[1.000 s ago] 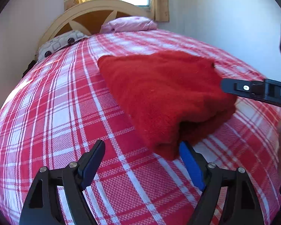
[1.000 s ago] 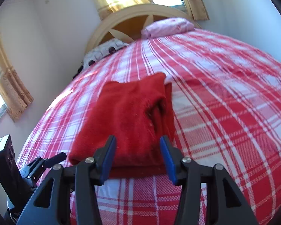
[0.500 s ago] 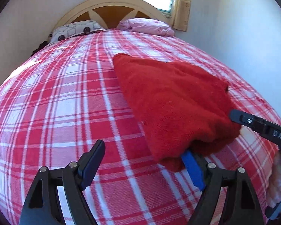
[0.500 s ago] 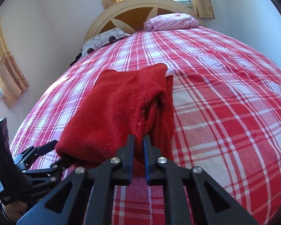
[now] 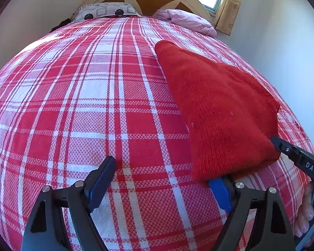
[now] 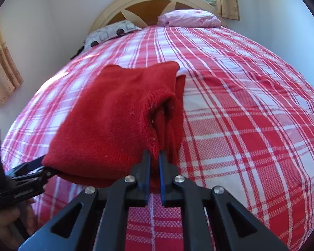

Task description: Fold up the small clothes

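White letters "DAS" stand on the black right tool (image 5: 299, 156), beside the edge.

Black tool (image 5: 164, 185) frames, blue pads (image 5: 219, 194), silver screws (image 6: 179, 179).

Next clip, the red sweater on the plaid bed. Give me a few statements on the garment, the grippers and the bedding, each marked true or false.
1. The right gripper is shut on the near edge of the red sweater. True.
2. The left gripper has both pads clamped on the sweater. False: its jaws are wide and opening, with only one blue pad tucked under the sweater's corner.
3. The sweater lies spread out flat in a single layer. False: it is folded into a thick bundle with layers showing at its edge.
4. A pink pillow and a patterned pillow lie by the headboard. True.
5. The bedspread is plain blue. False: it is red and white plaid.
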`<state>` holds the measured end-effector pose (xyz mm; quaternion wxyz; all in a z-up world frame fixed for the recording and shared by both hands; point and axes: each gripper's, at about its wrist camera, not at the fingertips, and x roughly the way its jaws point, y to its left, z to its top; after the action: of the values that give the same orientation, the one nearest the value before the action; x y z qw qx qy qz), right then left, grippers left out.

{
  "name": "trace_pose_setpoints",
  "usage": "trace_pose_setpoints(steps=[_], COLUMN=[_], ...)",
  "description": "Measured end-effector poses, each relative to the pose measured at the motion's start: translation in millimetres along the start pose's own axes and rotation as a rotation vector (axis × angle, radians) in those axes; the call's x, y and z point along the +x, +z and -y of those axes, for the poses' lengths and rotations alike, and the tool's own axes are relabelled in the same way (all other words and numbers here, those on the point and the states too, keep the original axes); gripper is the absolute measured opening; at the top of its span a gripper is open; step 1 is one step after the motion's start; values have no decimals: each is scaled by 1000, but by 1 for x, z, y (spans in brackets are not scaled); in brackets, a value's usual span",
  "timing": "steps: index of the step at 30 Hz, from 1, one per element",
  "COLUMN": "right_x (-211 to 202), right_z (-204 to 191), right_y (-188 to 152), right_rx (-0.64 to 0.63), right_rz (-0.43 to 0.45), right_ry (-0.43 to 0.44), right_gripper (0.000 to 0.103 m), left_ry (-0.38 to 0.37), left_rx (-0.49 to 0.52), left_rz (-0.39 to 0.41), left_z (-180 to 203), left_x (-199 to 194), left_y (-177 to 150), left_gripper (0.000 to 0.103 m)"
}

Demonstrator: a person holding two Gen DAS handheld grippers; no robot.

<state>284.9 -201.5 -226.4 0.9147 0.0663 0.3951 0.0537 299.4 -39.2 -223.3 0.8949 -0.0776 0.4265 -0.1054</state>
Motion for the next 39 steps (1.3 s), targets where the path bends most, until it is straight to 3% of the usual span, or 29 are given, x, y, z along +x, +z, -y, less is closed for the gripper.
trace_pose_setpoints(steps=[8, 13, 23, 29, 31, 33, 36, 39], right_x=[-20, 8, 0, -9, -15, -22, -36, -42], right_z=[5, 7, 8, 5, 8, 12, 20, 28], right_y=[-2, -8, -8, -10, -10, -10, -8, 1], right_rx=[6, -5, -32, -86, -86, -89, -79, -56], right_rz=[30, -30, -39, -28, -20, -3, 46, 84], right_ry=[-15, -17, -13, -30, -15, -18, 0, 16], right_gripper=[9, 9, 11, 19, 27, 51, 80, 82], left_ry=[73, 71, 67, 68, 53, 54, 38, 9], left_rx=[63, 61, 77, 130, 137, 118, 75, 48], left_rz=[25, 9, -13, -13, 8, 41, 97, 161], left_z=[14, 11, 15, 17, 13, 5, -3, -3], left_x=[-7, -4, -11, -33, -46, -60, -76, -84], left_y=[-10, -8, -13, -30, -35, -34, -20, 3], left_gripper=[87, 88, 88, 88, 88, 88, 88, 88])
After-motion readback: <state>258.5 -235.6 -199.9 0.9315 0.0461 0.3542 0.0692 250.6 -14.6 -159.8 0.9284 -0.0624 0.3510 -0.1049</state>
